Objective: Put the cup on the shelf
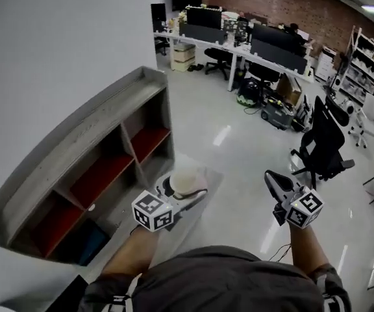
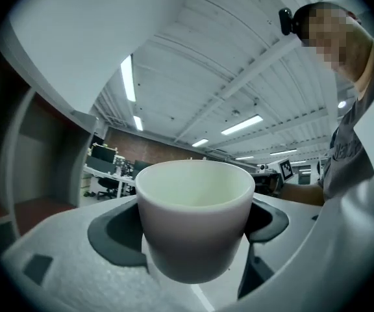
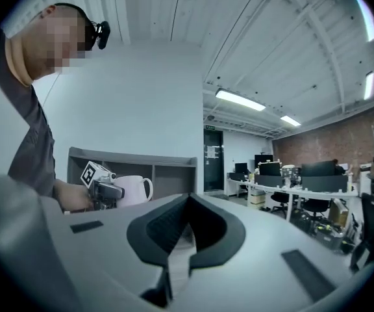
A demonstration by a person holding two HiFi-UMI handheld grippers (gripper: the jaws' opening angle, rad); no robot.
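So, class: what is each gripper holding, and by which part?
The left gripper clamps the white ceramic cup by opposite sides of its body. The right gripper, jaws together, holds nothing.

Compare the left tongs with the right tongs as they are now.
The left tongs are clamped on a white cup; the right tongs are shut on nothing. The left tongs are held close in front of the shelf; the right tongs are out over open floor, away from it. Both carry a marker cube.

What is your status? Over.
Left gripper shut on cup, upright. Right gripper shut, empty. Shelf left of cup, nothing seen between.
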